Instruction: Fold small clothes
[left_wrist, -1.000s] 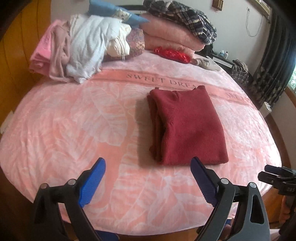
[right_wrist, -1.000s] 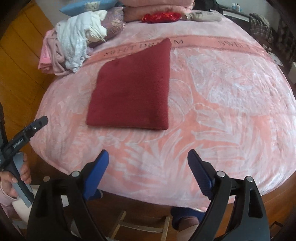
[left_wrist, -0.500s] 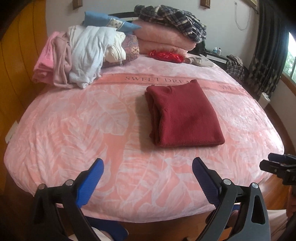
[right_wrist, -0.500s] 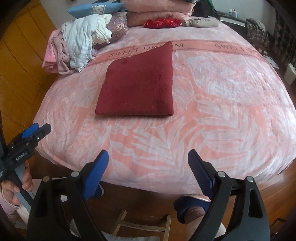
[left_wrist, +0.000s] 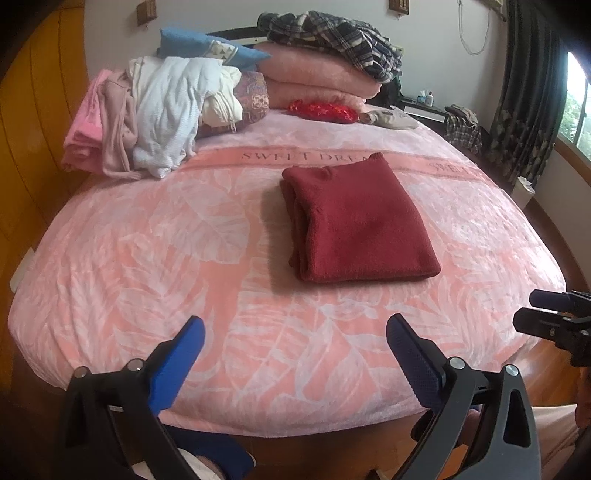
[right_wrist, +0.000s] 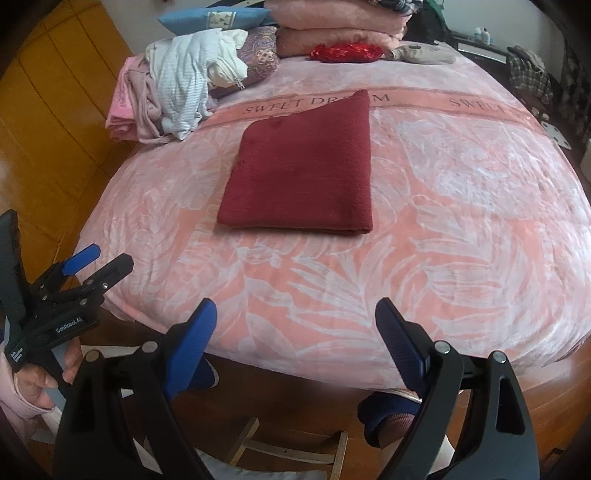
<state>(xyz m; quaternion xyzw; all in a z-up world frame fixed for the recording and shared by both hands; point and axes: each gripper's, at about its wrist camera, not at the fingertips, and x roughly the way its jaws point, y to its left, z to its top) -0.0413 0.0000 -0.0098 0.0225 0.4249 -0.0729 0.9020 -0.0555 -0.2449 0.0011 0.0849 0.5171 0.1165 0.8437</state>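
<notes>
A dark red sweater (left_wrist: 358, 221) lies folded into a neat rectangle on the pink leaf-pattern bedspread (left_wrist: 147, 251); it also shows in the right wrist view (right_wrist: 306, 170). My left gripper (left_wrist: 295, 332) is open and empty, held back over the bed's near edge, well short of the sweater. My right gripper (right_wrist: 295, 314) is open and empty, also back at the near edge. Each gripper shows at the side of the other's view: the right gripper (left_wrist: 554, 321) and the left gripper (right_wrist: 74, 273).
A heap of white and pink clothes (left_wrist: 155, 114) lies at the far left of the bed. Folded pink blankets (left_wrist: 317, 74) with a plaid garment (left_wrist: 340, 33), a blue pillow (left_wrist: 210, 48) and a red item (left_wrist: 325, 109) sit at the head. A wooden wall (left_wrist: 22, 147) stands left.
Both grippers have drawn back from the bed toward its near edge, so the folded sweater looks farther off. Both stay open and empty.
</notes>
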